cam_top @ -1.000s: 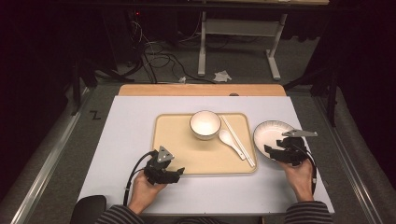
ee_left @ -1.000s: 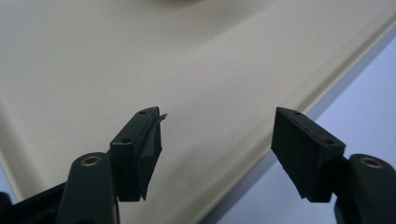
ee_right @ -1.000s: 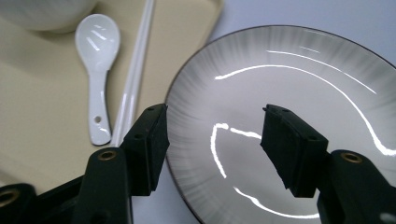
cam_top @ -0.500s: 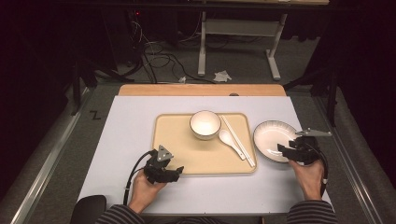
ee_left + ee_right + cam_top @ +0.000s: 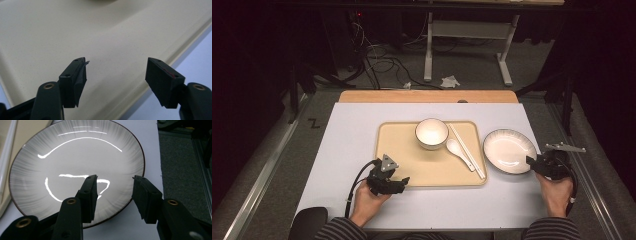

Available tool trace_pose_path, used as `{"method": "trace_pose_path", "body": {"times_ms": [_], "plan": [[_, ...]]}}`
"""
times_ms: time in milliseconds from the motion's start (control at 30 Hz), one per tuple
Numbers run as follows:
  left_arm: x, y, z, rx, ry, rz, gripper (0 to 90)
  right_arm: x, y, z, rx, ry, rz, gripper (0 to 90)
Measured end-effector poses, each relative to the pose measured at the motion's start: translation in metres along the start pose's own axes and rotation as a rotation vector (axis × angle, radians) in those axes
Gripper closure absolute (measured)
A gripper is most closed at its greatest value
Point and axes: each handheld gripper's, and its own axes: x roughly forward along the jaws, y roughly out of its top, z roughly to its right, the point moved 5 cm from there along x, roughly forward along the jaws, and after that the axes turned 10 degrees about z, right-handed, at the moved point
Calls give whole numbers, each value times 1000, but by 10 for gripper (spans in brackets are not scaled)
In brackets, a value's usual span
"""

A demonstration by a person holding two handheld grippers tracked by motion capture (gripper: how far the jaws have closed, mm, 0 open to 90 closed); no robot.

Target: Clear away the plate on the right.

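Plate [image 5: 508,150]: round, shallow, white, with grey streaks fanning to a thin dark rim, on the table at the tray's [image 5: 402,145] three o'clock. The right gripper [image 5: 113,182], jaws just closing, apparently straddles its rim without pressing. The left gripper [image 5: 116,67] gapes, empty.

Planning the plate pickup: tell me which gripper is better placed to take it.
Right. The right gripper sits at the plate's near rim, jaws just closing, nothing clamped. The left gripper hangs open over the tray.
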Motion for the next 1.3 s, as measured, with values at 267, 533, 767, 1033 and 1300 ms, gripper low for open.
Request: {"method": "trace_pose_path", "body": {"times_ms": [267, 533, 767, 1033, 1300], "plan": [[0, 1, 1, 8, -8, -1, 337, -10, -10, 22, 30, -67, 6, 591], [3, 0, 1, 15, -12, -8, 338, -12, -21, 43, 95, -123, -2, 614], [3, 0, 1, 25, -8, -7, 339, -7, -25, 52, 135, -111, -22, 614], [3, -1, 0, 36, -2, -12, 338, 2, -28, 58, 152, -103, -53, 641], [3, -3, 1, 47, 1, -14, 336, 9, -27, 64, 203, -53, -68, 644]]}}
